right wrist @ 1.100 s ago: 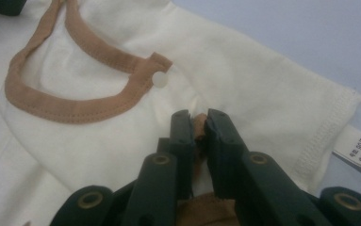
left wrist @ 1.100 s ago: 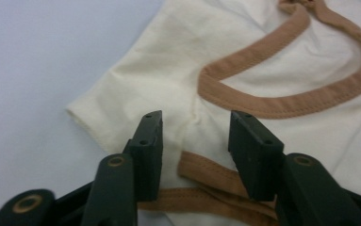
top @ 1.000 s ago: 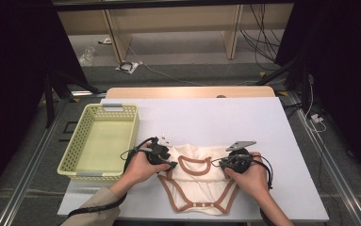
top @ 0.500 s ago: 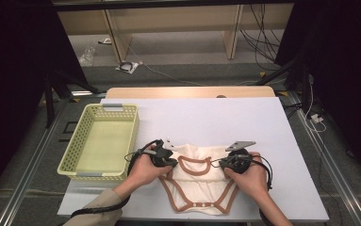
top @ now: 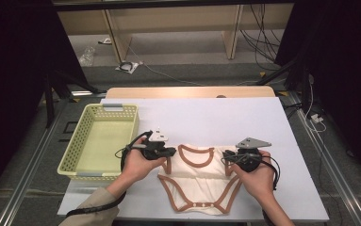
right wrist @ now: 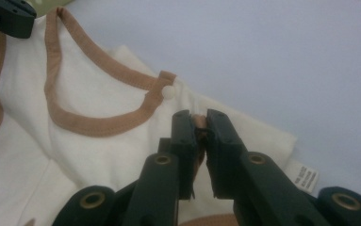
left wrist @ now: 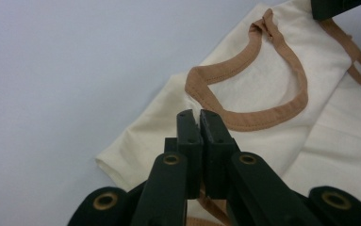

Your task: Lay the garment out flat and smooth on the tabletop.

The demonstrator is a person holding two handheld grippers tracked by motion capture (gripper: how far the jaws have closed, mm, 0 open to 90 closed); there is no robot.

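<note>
A small cream baby suit (top: 197, 181) with brown edges lies flat on the white bench (top: 216, 117), near the front edge, between the two hands. Its round neck hole faces away from the person and its snaps sit at the near end.

The left gripper (top: 165, 153) is at the suit's left shoulder. Its jaws have just been closing, and in the left gripper view they are pressed together on a fold of cream cloth right by the brown neck band. The left hand (top: 138, 165) covers most of the gripper from above, so the pinch is hard to see from the high view.

The right gripper (top: 232, 157) is at the other shoulder. In the right gripper view its jaws pinch a bit of brown trim and cloth, just below a small white snap (right wrist: 168, 92). A little white tag (right wrist: 303, 176) peeks out, too blurry to read.

A yellow basket (top: 69, 160) sits on the bench to the left, just beside the left hand.
</note>
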